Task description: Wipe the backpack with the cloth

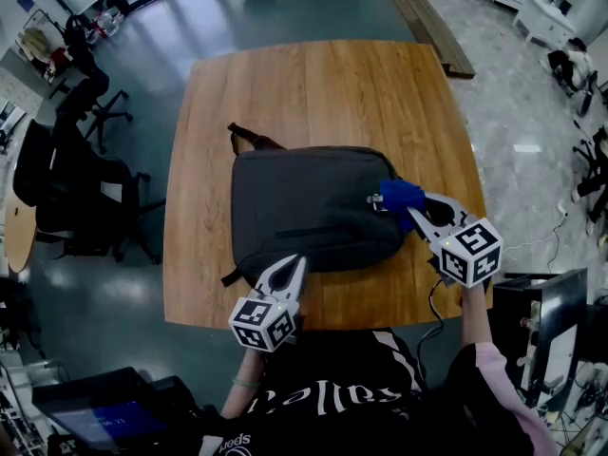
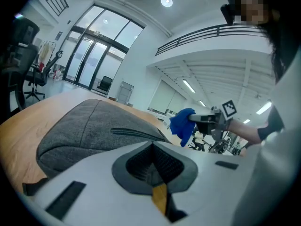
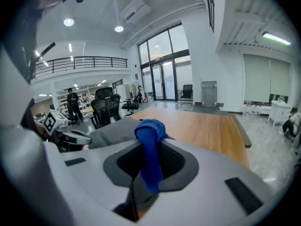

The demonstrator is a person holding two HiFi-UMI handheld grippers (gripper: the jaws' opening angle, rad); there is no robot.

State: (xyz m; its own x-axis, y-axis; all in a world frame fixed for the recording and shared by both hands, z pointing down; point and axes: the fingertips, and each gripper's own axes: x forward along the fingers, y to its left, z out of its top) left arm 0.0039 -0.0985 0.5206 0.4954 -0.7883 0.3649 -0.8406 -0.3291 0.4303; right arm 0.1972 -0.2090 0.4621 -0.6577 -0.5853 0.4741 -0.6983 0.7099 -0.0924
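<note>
Wooden table (image 1: pixel 313 84) bears the backpack (image 1: pixel 313 207). Right gripper (image 1: pixel 414 209) pinches the cloth (image 1: pixel 397 195) at its edge; left gripper (image 1: pixel 294 262) sits closed, empty. Wiping seems barely begun.

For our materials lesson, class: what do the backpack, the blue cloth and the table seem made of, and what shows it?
Backpack: likely woven synthetic fabric, matte dark grey; a fine flecked weave shows close up.
Cloth: soft, perhaps microfibre or terry, bright blue; it bunches and droops.
Table: wood or wood veneer, smooth satin finish; plank lines and grain show.
</note>
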